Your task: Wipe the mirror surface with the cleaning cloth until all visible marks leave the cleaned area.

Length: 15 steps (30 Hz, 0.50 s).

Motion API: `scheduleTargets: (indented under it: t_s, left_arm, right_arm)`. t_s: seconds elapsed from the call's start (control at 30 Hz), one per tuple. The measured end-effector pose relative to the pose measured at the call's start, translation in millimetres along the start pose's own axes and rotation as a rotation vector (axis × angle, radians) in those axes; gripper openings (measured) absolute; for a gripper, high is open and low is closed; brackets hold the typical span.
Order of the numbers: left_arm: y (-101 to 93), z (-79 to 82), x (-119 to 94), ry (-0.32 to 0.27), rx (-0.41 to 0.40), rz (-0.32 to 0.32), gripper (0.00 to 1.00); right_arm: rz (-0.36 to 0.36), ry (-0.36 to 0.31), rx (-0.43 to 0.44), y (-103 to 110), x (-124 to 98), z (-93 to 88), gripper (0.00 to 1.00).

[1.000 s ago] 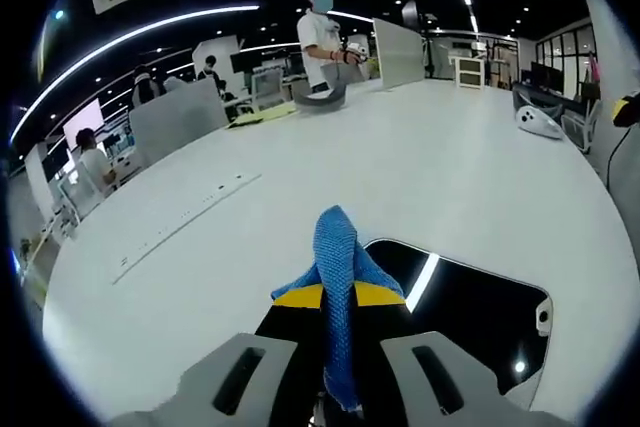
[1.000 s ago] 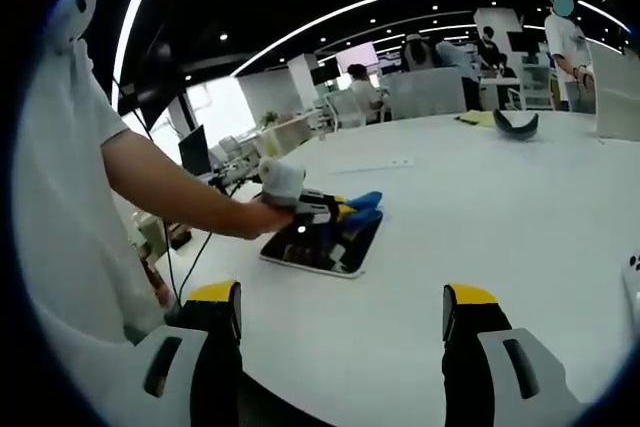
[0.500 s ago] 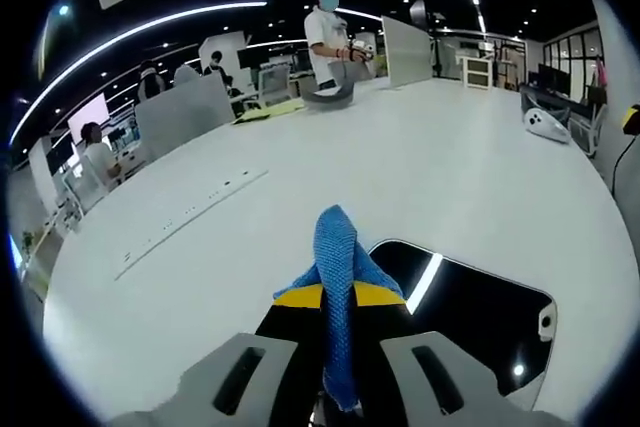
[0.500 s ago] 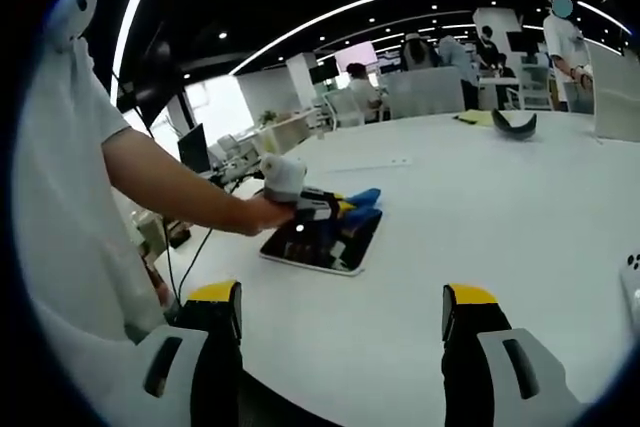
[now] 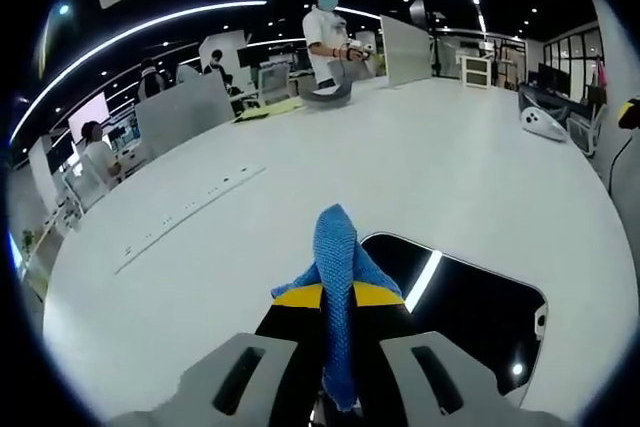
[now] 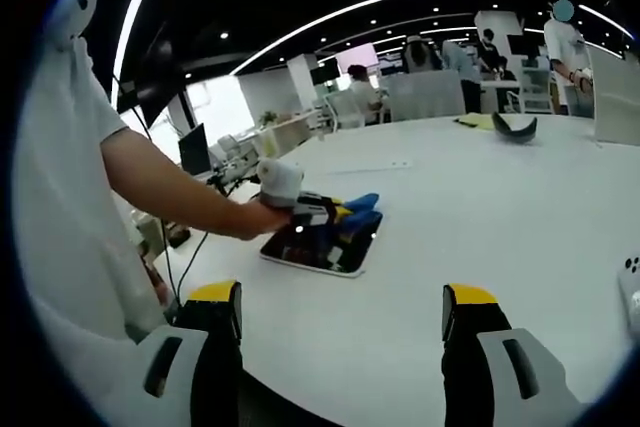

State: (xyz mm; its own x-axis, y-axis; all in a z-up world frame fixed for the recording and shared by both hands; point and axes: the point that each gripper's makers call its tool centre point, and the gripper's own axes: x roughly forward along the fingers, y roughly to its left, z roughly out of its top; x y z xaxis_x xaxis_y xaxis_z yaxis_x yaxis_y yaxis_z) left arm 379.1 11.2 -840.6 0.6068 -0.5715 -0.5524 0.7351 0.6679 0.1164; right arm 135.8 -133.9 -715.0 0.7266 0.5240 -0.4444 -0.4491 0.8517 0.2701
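One blue, coarse-woven cleaning cloth (image 5: 336, 277) is sticking up, clamped between the left gripper's (image 5: 338, 299) jaws. It is hanging over the near-left edge of the dark, glossy mirror (image 5: 470, 307) lying flat on the white desk (image 5: 400, 157), seemingly touching it. The right gripper (image 6: 340, 312) is hovering near, jaws apart and holding nothing.

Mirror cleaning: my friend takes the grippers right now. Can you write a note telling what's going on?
Left gripper: shut on the blue cloth, held at the near end of the mirror.
Right gripper: open, empty, held away from the mirror over the white table.
Mirror lies flat on the table. Whether marks remain cannot be told; it reflects ceiling lights.
Left to do: wipe across the whole mirror, then check it.
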Motion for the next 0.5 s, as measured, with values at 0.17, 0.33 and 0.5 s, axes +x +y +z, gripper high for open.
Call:
scheduleTargets:
  t_s: [0.17, 0.33, 0.5]
  left_arm:
    - [-1.8, -1.2, -1.6, -0.002, -0.002, 0.001, 0.06]
    - [-3.3, -1.8, -3.2, 0.001, 0.004, -0.001, 0.06]
    - [-4.7, -2.8, -4.9, 0.003, 0.002, 0.0, 0.06]
  right_arm:
    - [-0.001, -0.001, -0.001, 2.0, -2.6, -0.6, 0.81]
    - [-0.001, 0.0, -0.002, 3.4, -3.9, -1.3, 0.81]
    - [0.002, -0.004, -0.006, 5.0, -3.5, 0.5, 0.81]
